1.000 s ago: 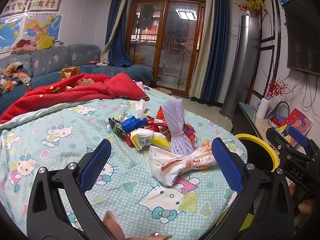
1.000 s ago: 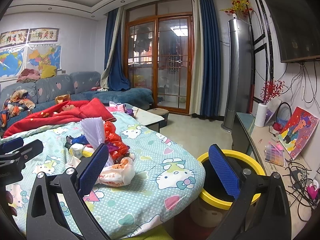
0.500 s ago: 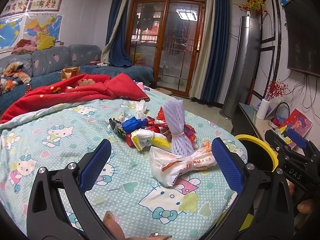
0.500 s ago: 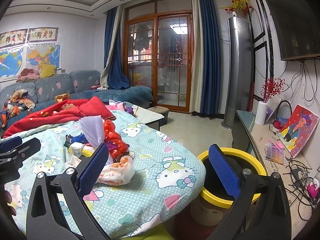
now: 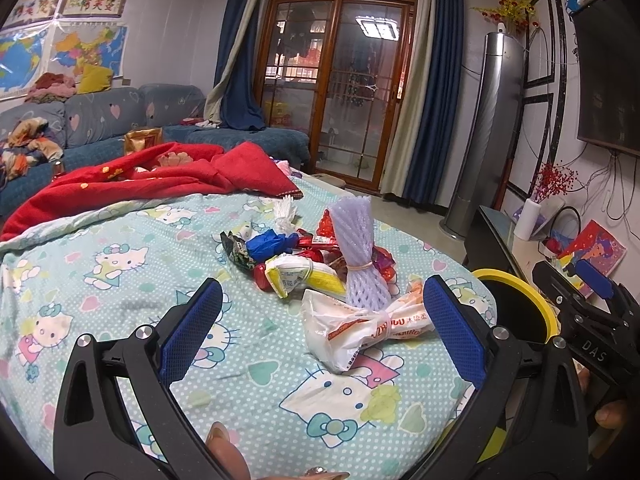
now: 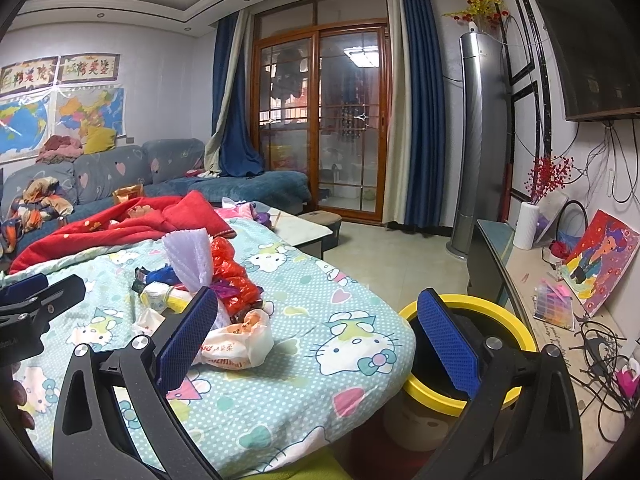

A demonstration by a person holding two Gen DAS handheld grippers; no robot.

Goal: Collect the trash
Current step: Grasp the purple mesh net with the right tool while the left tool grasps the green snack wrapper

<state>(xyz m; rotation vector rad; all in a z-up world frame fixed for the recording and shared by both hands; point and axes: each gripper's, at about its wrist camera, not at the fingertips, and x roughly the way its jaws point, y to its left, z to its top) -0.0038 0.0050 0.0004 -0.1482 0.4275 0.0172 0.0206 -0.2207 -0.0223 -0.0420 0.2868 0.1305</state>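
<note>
Hovering with jaws spread wide and empty, the left hand-held gripper (image 5: 323, 328) frames a white bag (image 5: 362, 324) lying just ahead on the bed (image 5: 120, 280). The right hand-held gripper (image 6: 316, 340), also released, hangs nearer the yellow bin (image 6: 516, 332). That bag looks light, crinkly and slippery; its twisted middle seems the surest place to pinch, since puffy ends would squash.

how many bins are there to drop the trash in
1: a yellow-rimmed bin on the floor just past the right edge of the bed, beside the trash pile. Others may be out of view.
</note>
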